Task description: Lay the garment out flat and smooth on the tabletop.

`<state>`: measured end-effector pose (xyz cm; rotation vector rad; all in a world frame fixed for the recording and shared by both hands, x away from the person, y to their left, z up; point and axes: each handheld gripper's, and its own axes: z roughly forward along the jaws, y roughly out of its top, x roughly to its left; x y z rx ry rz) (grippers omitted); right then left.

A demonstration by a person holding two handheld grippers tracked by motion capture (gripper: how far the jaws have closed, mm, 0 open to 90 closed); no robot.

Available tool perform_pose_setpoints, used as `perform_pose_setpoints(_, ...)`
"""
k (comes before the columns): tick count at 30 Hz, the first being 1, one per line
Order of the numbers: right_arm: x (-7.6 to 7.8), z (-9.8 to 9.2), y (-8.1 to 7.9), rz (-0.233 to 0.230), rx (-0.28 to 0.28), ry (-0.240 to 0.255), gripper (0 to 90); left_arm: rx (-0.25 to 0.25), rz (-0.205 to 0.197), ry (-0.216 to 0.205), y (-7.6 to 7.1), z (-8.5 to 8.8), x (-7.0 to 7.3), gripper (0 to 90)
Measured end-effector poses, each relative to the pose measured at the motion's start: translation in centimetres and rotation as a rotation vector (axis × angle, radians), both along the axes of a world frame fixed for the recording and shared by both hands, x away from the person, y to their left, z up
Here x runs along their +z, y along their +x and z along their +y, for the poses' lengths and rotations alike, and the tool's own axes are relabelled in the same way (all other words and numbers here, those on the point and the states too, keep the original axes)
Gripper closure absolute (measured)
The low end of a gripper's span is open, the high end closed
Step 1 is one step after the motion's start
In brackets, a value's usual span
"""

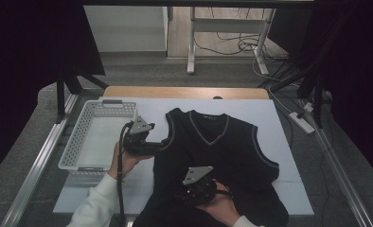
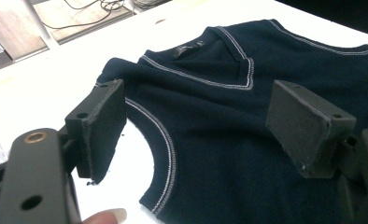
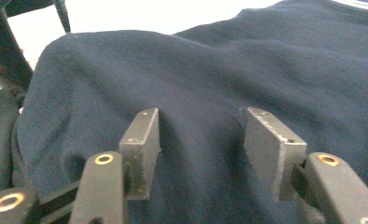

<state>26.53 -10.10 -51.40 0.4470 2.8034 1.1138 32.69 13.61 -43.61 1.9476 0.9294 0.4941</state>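
Looking down from the high view, we see the whole layout: a dark navy sleeveless vest (image 1: 213, 156) with pale trim at its V-neck and armholes lies spread front-up on a white board (image 1: 279, 118) covering the table, its hem bunched toward the near edge, and a white perforated basket (image 1: 97, 135) sits just beside it on our left. Our left gripper (image 1: 160, 147) rests by the vest's armhole nearest the basket, and our right gripper (image 1: 201, 187) sits over the lower middle of the garment, near the rumpled hem. The left gripper view gives what that overview cannot: the fine white stitching along the armhole edge, the small label inside the neckline, and a fingertip (image 2: 105, 216) at the bottom edge. There the left gripper (image 2: 196, 123) has its jaws spread wide; one pad hangs over the bare white board just outside the armhole, the other over the vest's chest, with the trimmed edge running between them, and neither pad presses the cloth. The right gripper view brings us very close to the knit, showing soft folds and a raised ridge of fabric that the high view flattens into a dark mass. Our right gripper (image 3: 201, 149) stands parted about halfway, directly above the fabric, and nothing is pinched between the pads.
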Motion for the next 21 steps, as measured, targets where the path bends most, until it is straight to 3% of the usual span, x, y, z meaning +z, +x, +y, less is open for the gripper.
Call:
perform_pose_setpoints(4,-0.7,1.4,-0.1,-0.003,0.029,-0.024,56.6,0.000,-0.002,0.003,0.0,-0.1,0.0,20.9)
perform_pose_setpoints(10,-1.2,2.3,-0.7,-0.029,0.095,-0.052,81.7,0.000,0.000,0.004,0.0,-0.2,0.0,20.8)
perform_pose_setpoints(13,-1.2,2.3,-1.1,-0.059,0.109,-0.049,84.6,-0.002,0.000,0.006,0.0,-0.2,0.0,20.8)
perform_pose_setpoints(18,-1.2,2.6,-2.1,0.000,0.149,-0.007,85.5,-0.002,0.002,0.005,0.1,-0.2,-0.1,20.8)
perform_pose_setpoints(21,-1.1,2.8,-3.1,0.004,0.175,0.000,85.5,-0.002,0.003,0.006,0.1,-0.2,-0.1,20.8)
